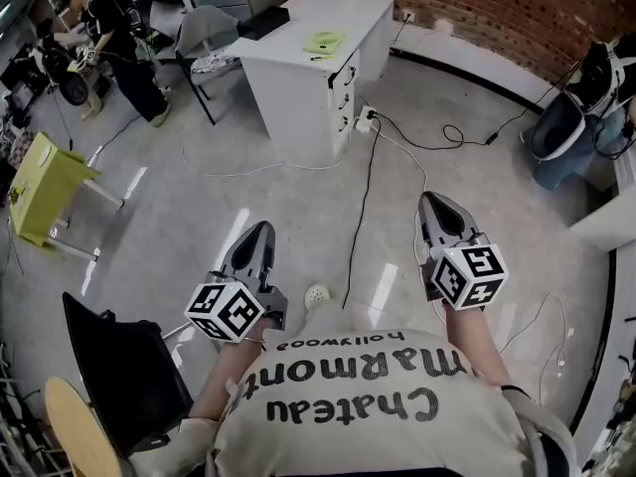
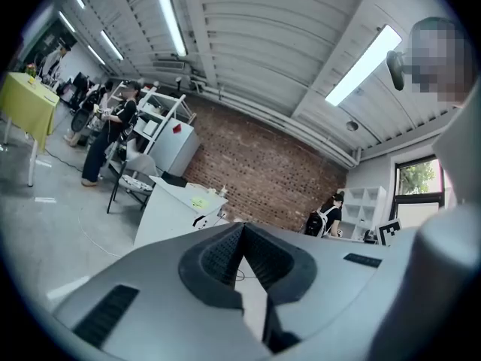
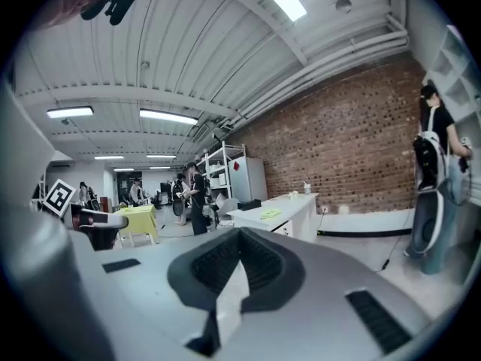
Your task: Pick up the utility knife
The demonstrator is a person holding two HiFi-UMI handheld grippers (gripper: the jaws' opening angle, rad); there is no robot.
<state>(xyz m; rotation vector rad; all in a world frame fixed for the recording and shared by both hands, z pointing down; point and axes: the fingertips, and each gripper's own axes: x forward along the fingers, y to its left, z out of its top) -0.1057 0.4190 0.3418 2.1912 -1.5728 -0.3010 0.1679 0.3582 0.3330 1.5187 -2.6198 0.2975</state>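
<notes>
1. At the far left of the head view, a yellow-green table (image 1: 45, 182) stands on the grey floor (image 1: 179, 207). A black chair (image 1: 124, 366) fills the lower left corner.
2. Your left gripper (image 1: 260, 232) sits left of centre, low in the frame, over bare floor. In the left gripper view its jaws meet at the tips with nothing between them, so it is closed and empty.
3. A white desk (image 1: 298, 87) stands at the top centre with a green pad (image 1: 325, 42) on it. The utility knife cannot be made out in any view, and the few small things on that desk are too small to tell.
4. A black cable (image 1: 363, 207) runs down the floor from the desk's foot and passes between your two grippers.
5. Your right gripper (image 1: 437, 205) sits right of centre, a little higher in the frame than the left. In the right gripper view its jaws also touch at the tips and hold nothing.
6. A brick wall (image 1: 477, 8) crosses the upper right.
</notes>
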